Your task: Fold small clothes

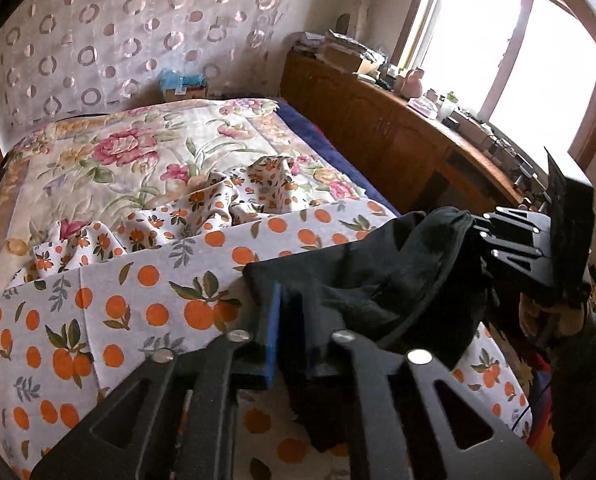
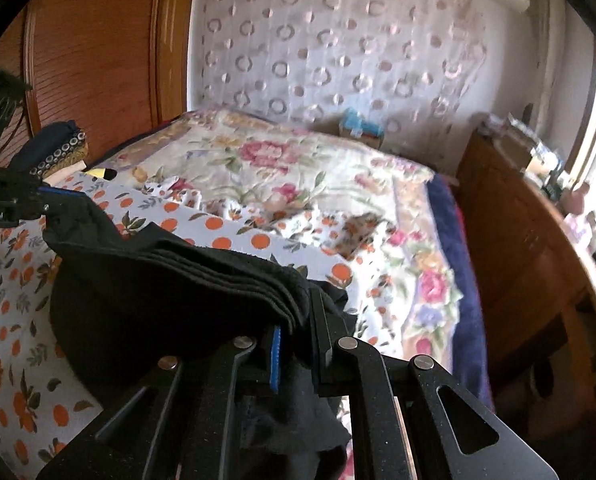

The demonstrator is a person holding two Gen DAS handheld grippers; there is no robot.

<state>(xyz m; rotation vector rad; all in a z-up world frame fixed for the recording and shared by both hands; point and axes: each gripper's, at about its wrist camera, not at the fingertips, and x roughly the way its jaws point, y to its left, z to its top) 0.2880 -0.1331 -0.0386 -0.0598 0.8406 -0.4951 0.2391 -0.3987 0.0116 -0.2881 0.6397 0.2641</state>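
A black garment (image 1: 378,276) hangs between my two grippers above the bed. My left gripper (image 1: 294,320) is shut on one end of it, the cloth pinched between the blue pads (image 1: 272,336). My right gripper (image 2: 298,332) is shut on the other end, where the black garment (image 2: 170,280) lies bunched in several folds. The right gripper also shows in the left wrist view (image 1: 478,236) at the right, and the left gripper in the right wrist view (image 2: 50,196) at the far left. The cloth sags between them over the orange-print sheet (image 1: 118,312).
The bed has a floral quilt (image 1: 130,148) and crumpled orange-print cloth (image 1: 218,204) beyond the sheet. A wooden cabinet (image 1: 378,120) with clutter runs along the right under a window (image 1: 538,52). A wooden wardrobe (image 2: 98,52) and stacked fabric (image 2: 62,148) stand at the left.
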